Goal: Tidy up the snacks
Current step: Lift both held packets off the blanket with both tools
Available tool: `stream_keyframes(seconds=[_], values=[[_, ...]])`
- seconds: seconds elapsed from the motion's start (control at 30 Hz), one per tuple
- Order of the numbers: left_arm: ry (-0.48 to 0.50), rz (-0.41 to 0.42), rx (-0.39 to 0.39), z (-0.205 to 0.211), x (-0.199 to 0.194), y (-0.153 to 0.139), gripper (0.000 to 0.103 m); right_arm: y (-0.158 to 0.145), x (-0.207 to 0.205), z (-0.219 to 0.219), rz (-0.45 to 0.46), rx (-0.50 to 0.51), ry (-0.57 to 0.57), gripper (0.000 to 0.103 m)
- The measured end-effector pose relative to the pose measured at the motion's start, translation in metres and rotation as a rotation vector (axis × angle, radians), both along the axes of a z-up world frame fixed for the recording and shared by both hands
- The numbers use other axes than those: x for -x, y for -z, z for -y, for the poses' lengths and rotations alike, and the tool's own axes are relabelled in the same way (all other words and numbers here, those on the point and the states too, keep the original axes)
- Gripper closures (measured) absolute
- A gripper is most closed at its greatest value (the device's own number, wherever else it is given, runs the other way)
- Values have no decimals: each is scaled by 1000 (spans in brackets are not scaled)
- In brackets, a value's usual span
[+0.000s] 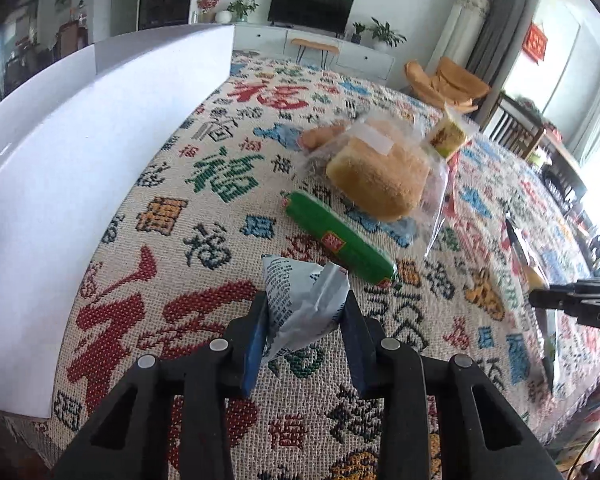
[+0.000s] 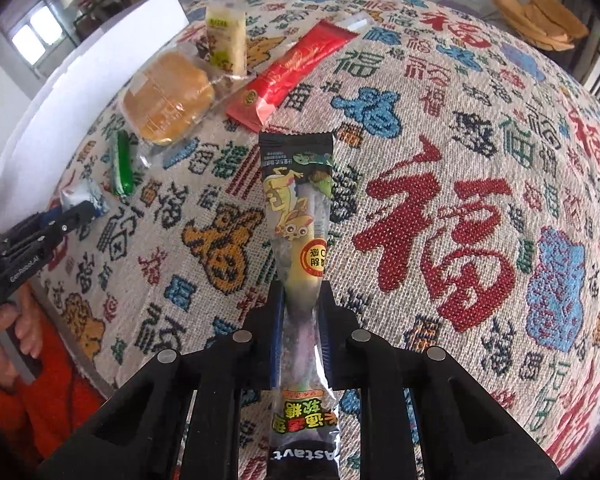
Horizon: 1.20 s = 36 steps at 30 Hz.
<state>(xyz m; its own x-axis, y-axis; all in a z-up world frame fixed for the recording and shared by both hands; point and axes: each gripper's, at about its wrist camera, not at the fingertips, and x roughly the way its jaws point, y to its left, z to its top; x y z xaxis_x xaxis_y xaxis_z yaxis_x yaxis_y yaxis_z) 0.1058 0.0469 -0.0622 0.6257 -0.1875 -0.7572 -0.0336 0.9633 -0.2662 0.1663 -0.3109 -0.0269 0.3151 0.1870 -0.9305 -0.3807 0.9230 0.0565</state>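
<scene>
On the patterned counter [image 2: 440, 152]: left gripper [image 1: 306, 312] fingers clamped on a crumpled white-blue snack packet [image 1: 304, 304], beside the white box [image 1: 60, 184]. Right gripper [image 2: 300, 320] fingers clamped on a long cartoon-printed gummy packet [image 2: 298, 208]. Green sausage stick [image 1: 340, 240], bagged bread [image 1: 384, 176], red wrapper [image 2: 288, 76] lie loose beyond.

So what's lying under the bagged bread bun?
The bagged bread bun rests on the patterned tablecloth. Its clear wrapper's edge overlaps the foot of the yellow snack packet behind it. Whatever sits directly beneath the bun is covered.
</scene>
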Motion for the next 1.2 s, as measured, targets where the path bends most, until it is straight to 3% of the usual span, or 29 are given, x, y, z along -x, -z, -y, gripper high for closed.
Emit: stream_keyframes(seconds=[0.1,0.23,0.5,0.67,0.8,0.93,1.03,1.07,1.1,1.13,1.2], values=[[-16,33,107,-13,13,-13,69,-21,8,4,21,-46,-3,87],[-17,50,147,-15,28,-29,69,-35,8,0,7,-99,-10,88],[-75,149,149,-39,53,-77,69,-59,0,-42,63,-185,-81,90],[-130,173,158,-60,63,-85,69,-80,8,-69,112,-226,-146,92],[-156,159,174,-68,66,-77,69,-76,4,-81,107,-186,-170,92],[-149,161,168,-65,69,-77,69,-45,-14,-73,58,-133,-120,92],[-141,167,160,-61,68,-80,69,-18,-33,-59,4,-160,-43,83],[-140,167,155,-59,68,-81,69,-11,-38,-53,-12,-202,-10,70],[-139,167,150,-58,68,-81,69,-5,-43,-47,-23,-232,26,46],[-139,165,146,-57,66,-80,69,0,-46,-42,-24,-261,63,40],[-142,158,132,-56,65,-79,69,8,-50,-39,-22,-273,105,39]])
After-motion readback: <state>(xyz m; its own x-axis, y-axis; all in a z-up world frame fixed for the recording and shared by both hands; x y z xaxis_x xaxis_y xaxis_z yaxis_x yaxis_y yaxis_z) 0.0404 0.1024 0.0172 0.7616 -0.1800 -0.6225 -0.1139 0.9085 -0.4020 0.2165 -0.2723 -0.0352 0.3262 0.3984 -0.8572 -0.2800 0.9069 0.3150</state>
